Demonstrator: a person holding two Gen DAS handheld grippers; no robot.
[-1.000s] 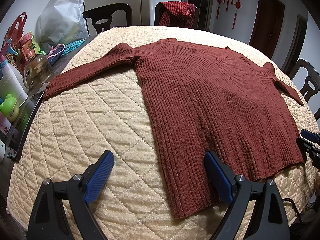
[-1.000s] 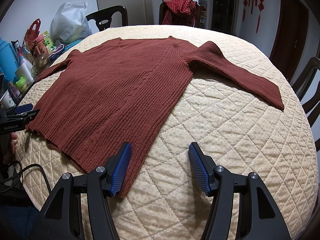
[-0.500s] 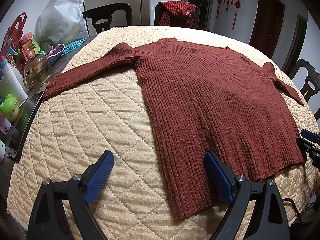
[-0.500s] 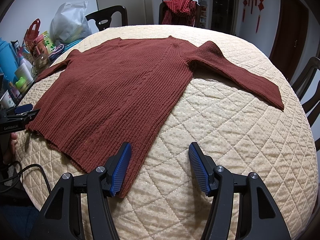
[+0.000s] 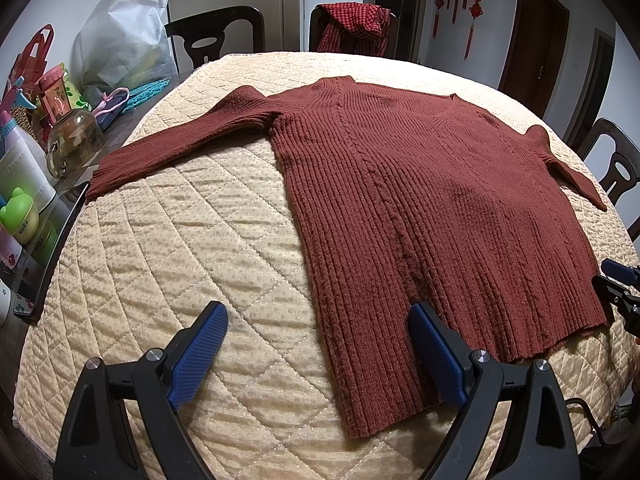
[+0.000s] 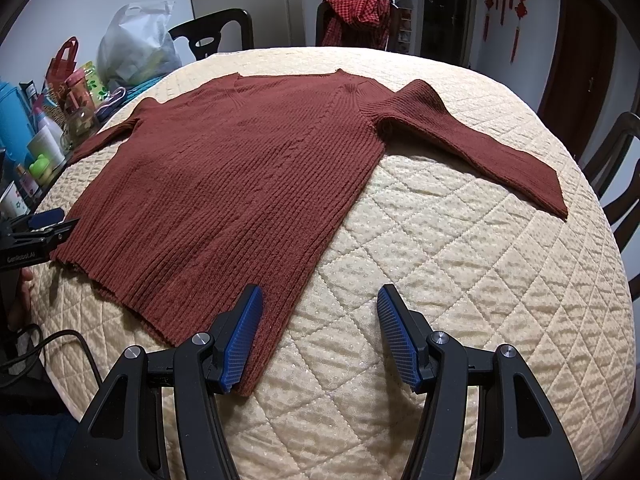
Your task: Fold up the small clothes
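A rust-red ribbed sweater lies flat on the quilted cream cover, both sleeves spread outward. My left gripper hovers open over the sweater's near left hem corner, its right finger above the knit. My right gripper is open over the near right hem corner, its left finger above the knit. Nothing is between either pair of fingers. The other gripper's tip shows at each view's edge.
Bottles, a glass jar, bags and a white plastic bag crowd the left side beyond the cover. Dark chairs ring the table; one holds a red checked garment. A cable hangs at the near edge.
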